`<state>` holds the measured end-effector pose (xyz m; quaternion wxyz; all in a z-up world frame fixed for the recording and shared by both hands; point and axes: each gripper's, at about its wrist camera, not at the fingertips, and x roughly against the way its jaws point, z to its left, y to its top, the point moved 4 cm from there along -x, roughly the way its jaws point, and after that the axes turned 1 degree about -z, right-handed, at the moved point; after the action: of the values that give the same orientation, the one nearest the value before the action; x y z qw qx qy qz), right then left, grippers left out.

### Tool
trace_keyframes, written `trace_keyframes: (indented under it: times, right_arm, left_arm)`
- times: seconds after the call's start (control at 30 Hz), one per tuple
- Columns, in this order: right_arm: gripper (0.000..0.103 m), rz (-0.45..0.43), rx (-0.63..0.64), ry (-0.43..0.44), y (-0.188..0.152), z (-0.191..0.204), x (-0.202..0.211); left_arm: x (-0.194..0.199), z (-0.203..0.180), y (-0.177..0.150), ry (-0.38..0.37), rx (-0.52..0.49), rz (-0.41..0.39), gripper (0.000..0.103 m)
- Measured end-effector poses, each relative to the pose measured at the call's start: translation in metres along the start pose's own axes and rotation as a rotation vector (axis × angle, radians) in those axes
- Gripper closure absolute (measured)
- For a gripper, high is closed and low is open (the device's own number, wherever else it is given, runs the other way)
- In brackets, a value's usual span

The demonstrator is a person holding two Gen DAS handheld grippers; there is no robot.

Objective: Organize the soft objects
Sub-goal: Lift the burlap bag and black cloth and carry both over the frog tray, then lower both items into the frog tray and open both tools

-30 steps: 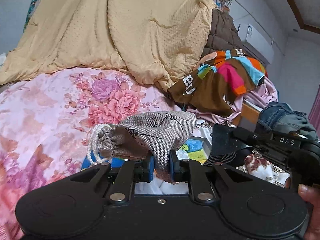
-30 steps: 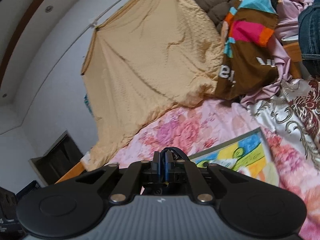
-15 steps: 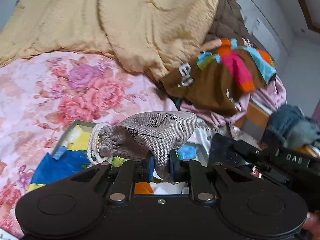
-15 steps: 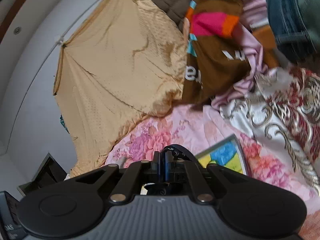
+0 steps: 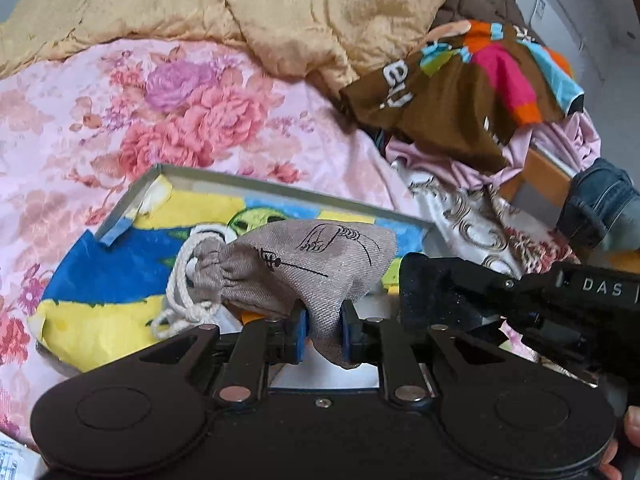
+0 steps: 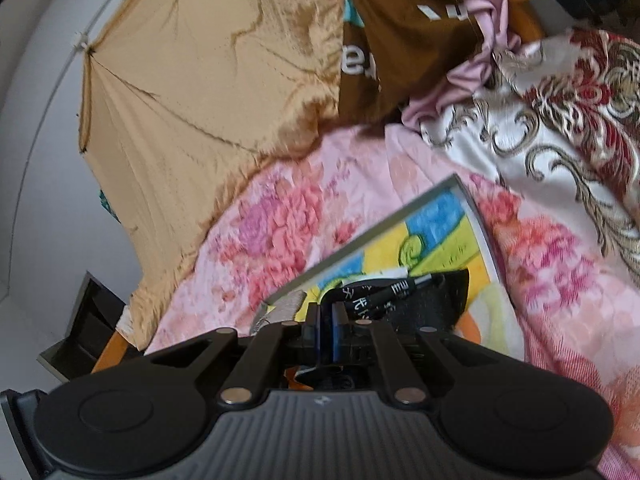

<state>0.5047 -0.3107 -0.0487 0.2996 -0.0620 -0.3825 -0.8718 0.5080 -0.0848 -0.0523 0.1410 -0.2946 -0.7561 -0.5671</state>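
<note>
The left tongs were clenched on the lower corner of a grey drawstring pouch, its blue pads pressing the cloth from both sides. Most of the pouch stood above and ahead of the tongs, with its gathered neck and white cord hanging off to their left. Beyond and beneath the pouch lay a shallow box with a bright blue and yellow lining, resting on the pink floral bedspread.

The right tongs were closed tight on a black item with white lettering, which spread to their right over the box's inside; what it was could not be made out. Just left of these tongs a sliver of the grey pouch showed. Farther ahead lay a tan blanket and a brown multicoloured garment.
</note>
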Motion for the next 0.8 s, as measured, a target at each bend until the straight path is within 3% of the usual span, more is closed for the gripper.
trace_keyframes:
  times: [0.47, 0.8]
  right_arm:
    - [0.086, 0.008, -0.009, -0.017, 0.000, -0.001, 0.001]
    - [0.054, -0.029, 0.114, -0.023, 0.001, 0.025, 0.027]
  left_arm:
    - [0.009, 0.006, -0.004, 0.015, 0.031, 0.018, 0.067]
    - [0.053, 0.001, 0.011, 0.013, 0.065, -0.089, 0.041]
